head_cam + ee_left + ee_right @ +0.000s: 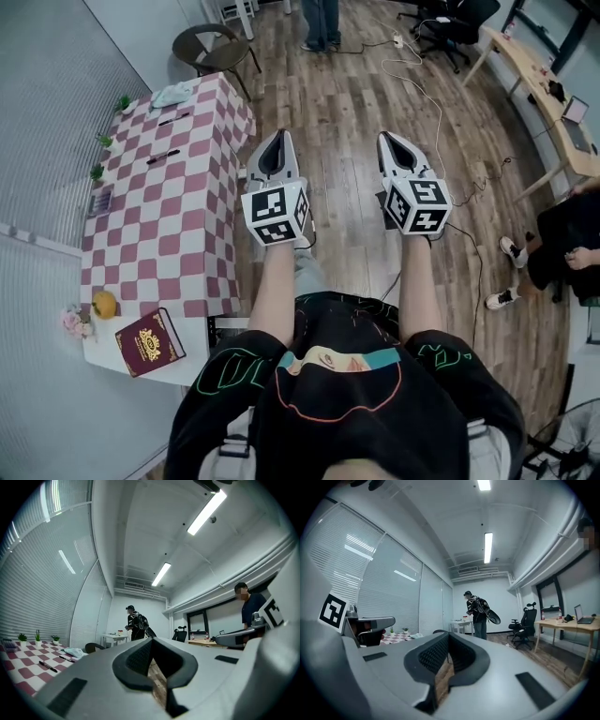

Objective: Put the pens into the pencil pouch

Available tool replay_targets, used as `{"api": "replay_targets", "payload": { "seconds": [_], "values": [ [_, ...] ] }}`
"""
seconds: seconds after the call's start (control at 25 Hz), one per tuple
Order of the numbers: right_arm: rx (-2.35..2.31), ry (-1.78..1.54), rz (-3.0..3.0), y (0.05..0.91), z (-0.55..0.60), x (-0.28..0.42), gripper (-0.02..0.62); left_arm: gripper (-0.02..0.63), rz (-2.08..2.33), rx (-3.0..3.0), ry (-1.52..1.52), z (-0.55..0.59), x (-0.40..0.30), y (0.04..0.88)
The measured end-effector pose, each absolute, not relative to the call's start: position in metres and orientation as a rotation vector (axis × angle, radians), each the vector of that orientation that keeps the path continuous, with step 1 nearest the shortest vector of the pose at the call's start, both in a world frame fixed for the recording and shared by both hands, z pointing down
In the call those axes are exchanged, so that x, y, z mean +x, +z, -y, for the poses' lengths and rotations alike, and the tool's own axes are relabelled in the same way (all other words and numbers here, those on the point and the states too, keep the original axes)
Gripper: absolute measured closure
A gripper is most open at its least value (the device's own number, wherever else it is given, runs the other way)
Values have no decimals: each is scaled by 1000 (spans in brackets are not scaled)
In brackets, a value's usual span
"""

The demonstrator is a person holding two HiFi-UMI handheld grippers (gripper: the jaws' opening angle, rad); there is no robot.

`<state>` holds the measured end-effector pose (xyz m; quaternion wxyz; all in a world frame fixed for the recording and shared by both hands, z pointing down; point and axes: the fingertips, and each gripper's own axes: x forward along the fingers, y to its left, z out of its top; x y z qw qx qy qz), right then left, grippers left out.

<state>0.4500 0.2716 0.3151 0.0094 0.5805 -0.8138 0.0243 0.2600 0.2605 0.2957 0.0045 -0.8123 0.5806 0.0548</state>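
Both grippers point level above the wooden floor [356,103], and each has its jaws closed together on nothing: left gripper [278,137], right gripper [385,140]. 2 black pens [163,157] lie on the checkered table [187,244] off to the left, well apart from the grippers, near the pale pouch [174,94] at its far end.
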Motion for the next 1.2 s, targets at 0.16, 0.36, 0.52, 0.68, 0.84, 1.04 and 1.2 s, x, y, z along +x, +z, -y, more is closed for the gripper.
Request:
{"api": "replay_targets", "payload": {
  "seconds": [0.16, 0.36, 0.52, 0.68, 0.84, 1.04, 1.2],
  "values": [
    [1850, 120, 2505, 328, -236, 459, 592, 611, -1809, -2584, 175, -222, 264, 309],
    [1812, 200, 2485, 353, -185, 443, 592, 611, -1844, -2633, 132, -167, 254, 333],
    [1779, 275, 2463, 373, -136, 428, 592, 611, -1897, -2668, 90, -119, 238, 355],
    [1750, 317, 2449, 386, -78, 408, 592, 611, -1947, -2690, 57, -64, 216, 374],
    [1738, 325, 2448, 385, -21, 387, 592, 611, -1968, -2697, 49, -9, 196, 381],
    [1706, 326, 2451, 386, 44, 355, 592, 611, -2010, -2696, 55, 53, 164, 387],
    [1681, 304, 2446, 386, 76, 340, 592, 611, -2028, -2698, 86, 88, 150, 389]
  ]
}}
